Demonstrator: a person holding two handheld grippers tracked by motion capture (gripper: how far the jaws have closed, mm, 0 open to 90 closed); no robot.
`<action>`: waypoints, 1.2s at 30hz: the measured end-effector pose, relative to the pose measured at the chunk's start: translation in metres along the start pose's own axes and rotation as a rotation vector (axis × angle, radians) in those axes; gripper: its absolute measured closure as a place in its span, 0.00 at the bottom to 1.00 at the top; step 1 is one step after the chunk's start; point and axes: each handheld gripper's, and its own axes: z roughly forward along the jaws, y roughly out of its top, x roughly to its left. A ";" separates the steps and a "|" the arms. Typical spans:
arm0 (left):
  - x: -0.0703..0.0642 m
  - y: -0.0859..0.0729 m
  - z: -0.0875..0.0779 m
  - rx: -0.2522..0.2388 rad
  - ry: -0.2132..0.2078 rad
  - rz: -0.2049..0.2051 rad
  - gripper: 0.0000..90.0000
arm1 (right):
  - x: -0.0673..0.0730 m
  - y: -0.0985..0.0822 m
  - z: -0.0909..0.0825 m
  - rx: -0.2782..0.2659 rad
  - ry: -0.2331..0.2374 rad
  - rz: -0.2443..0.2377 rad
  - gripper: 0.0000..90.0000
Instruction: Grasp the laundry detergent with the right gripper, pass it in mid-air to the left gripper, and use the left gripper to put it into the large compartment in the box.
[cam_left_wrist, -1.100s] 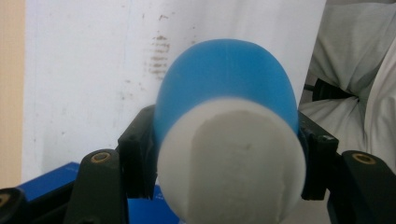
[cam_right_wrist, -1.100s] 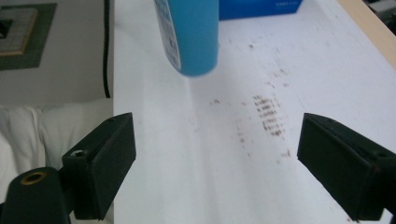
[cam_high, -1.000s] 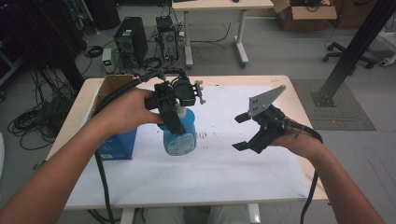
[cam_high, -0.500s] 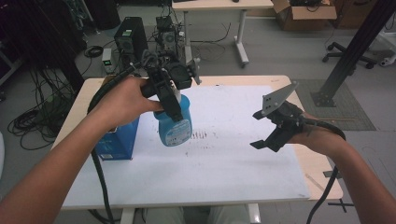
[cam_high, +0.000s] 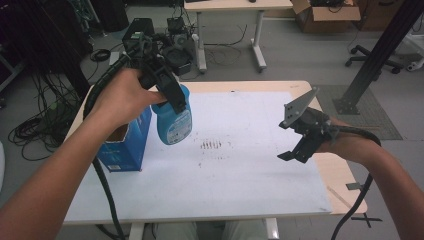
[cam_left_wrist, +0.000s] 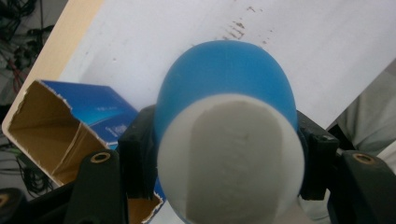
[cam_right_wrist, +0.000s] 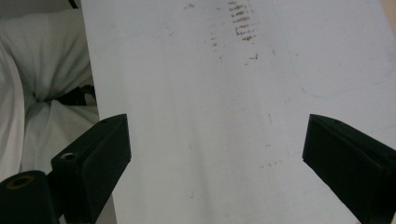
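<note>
Two grippers showed in the high view: the left gripper (cam_high: 167, 95) held a blue bottle (cam_high: 174, 120) above the table (cam_high: 240, 190), beside an open blue box (cam_high: 122, 147); the right gripper (cam_high: 300, 145) hovered empty. Left gripper view: fingers (cam_left_wrist: 137, 158) clamped the bottle's (cam_left_wrist: 229, 93) neck. Right gripper view: fingers (cam_right_wrist: 100, 154) stood wide apart, having just been opening, over the white sheet (cam_right_wrist: 210, 116).

Soft, even overhead light, rather dim; the white worktop (cam_high: 240, 170) is brightest, without glare. Shadows are faint. In the left gripper view the blue bottle (cam_left_wrist: 226, 135) is close and out of focus; all views are grainy.
</note>
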 end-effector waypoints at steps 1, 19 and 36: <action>0.001 0.000 -0.001 0.001 0.002 -0.015 0.42 | 0.000 0.000 0.000 0.010 0.003 -0.005 0.08; 0.022 -0.004 -0.025 0.034 0.034 -0.178 0.42 | -0.003 0.001 0.000 0.187 0.073 -0.022 0.09; 0.054 -0.011 -0.045 0.017 0.063 -0.419 0.42 | -0.009 -0.008 -0.003 0.197 0.071 -0.025 0.10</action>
